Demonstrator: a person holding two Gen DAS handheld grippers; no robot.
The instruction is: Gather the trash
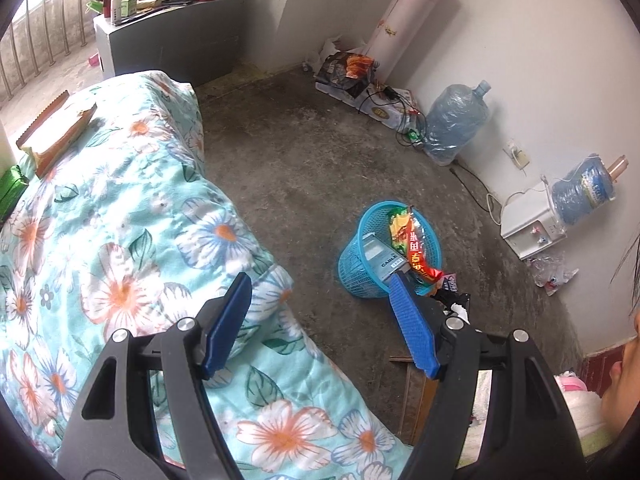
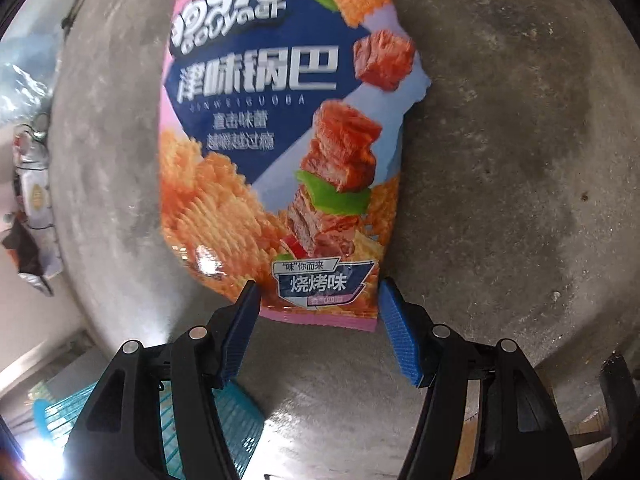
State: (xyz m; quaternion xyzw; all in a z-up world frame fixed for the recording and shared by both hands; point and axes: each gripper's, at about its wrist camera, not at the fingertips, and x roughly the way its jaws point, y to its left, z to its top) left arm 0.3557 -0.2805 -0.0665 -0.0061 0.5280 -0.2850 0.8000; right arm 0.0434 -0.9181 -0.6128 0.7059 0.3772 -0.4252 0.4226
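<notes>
A blue mesh trash basket (image 1: 362, 272) stands on the concrete floor and holds a red and yellow wrapper (image 1: 412, 242) and a grey box (image 1: 382, 258). My left gripper (image 1: 320, 292) is open and empty, above the edge of the bed, with the basket beyond its right finger. In the right wrist view a pink and blue snack bag (image 2: 280, 140) lies flat on the floor. My right gripper (image 2: 318, 292) is open, its fingers on either side of the bag's near edge. The basket's rim (image 2: 44, 420) shows at lower left. A brown wrapper (image 1: 56, 136) and a green packet (image 1: 12, 190) lie on the bed.
The bed with a floral quilt (image 1: 132, 264) fills the left. Along the wall are water bottles (image 1: 456, 120), a small dispenser (image 1: 532, 232), bags and boxes (image 1: 352, 76), and cables. A cluttered cabinet (image 1: 172, 36) stands at the back. A person's face (image 1: 624, 376) is at the right edge.
</notes>
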